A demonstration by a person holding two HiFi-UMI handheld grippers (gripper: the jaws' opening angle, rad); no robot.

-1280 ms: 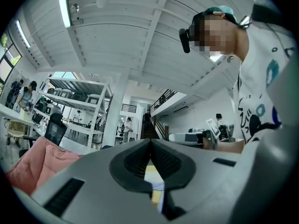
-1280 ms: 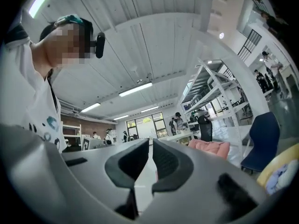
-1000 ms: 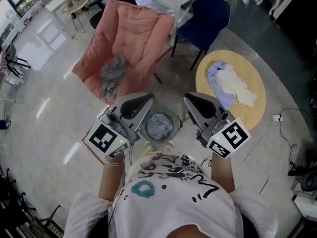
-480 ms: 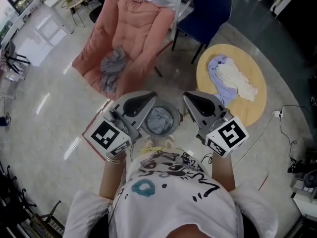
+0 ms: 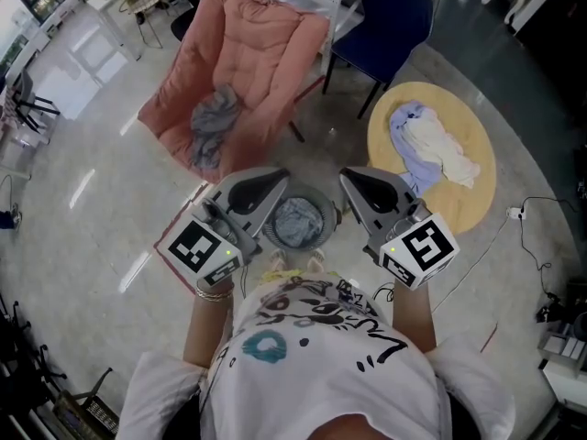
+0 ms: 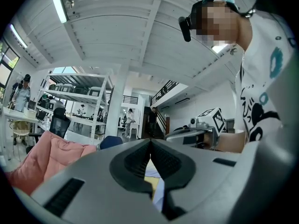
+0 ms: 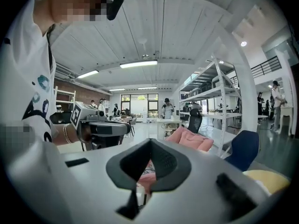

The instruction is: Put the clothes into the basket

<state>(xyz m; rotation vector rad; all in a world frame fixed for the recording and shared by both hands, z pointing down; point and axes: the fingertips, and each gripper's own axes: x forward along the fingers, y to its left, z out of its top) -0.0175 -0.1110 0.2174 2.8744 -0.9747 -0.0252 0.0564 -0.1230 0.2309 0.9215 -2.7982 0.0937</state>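
A round grey basket [image 5: 316, 211] stands on the floor just ahead of the person, with bluish-grey cloth [image 5: 295, 225] in it. My left gripper [image 5: 280, 181] and right gripper [image 5: 345, 181] hover level on either side of it, both shut and holding nothing. In the left gripper view the gripper's [image 6: 150, 144] dark pads meet. In the right gripper view that gripper's [image 7: 150, 147] pads touch too. A grey garment [image 5: 213, 125] lies on the pink chair [image 5: 252, 58]. White and lavender clothes [image 5: 429, 149] lie on the round yellow table [image 5: 472, 191].
A dark blue chair [image 5: 390, 16] stands behind the yellow table. A cable with a plug [image 5: 515, 214] runs over the floor at right. Metal shelves [image 7: 212, 94], desks and several people stand farther off in the hall.
Both grippers keep their places beside the basket. Only the head view has drifted slightly.
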